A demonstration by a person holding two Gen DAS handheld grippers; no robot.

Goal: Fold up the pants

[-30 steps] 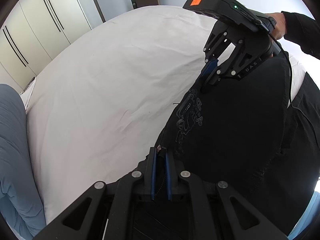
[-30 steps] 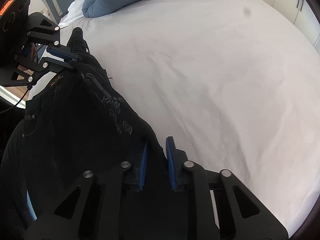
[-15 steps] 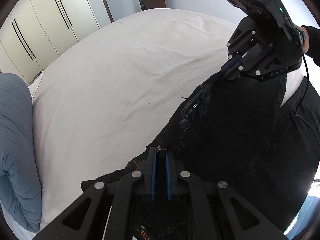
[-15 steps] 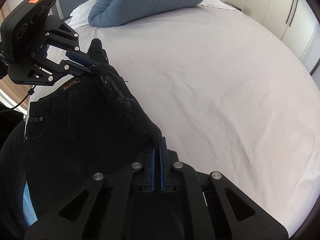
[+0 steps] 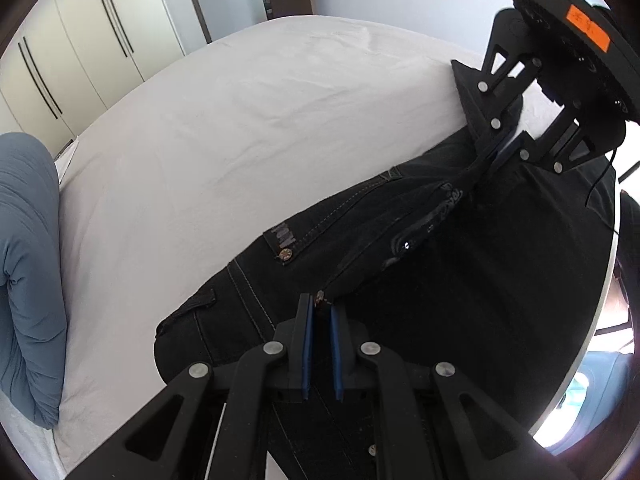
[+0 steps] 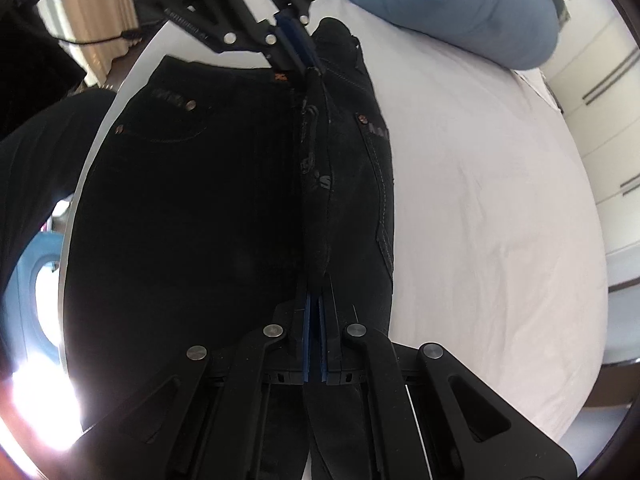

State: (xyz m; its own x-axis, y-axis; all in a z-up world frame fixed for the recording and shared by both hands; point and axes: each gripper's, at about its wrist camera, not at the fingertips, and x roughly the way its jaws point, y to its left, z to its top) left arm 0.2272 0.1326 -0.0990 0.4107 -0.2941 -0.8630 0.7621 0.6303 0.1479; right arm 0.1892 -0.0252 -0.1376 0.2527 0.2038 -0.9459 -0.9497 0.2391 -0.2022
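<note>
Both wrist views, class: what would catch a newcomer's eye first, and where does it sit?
The black pants dominate, spread over the near part of the white bed, with a raised fold stretched between the two grippers. The left gripper and right gripper each pinch one end of that fold. A blue duvet lies bunched at the bed's far end.

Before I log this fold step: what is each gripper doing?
Left gripper: shut on the pants.
Right gripper: shut on the pants' raised fold.
</note>
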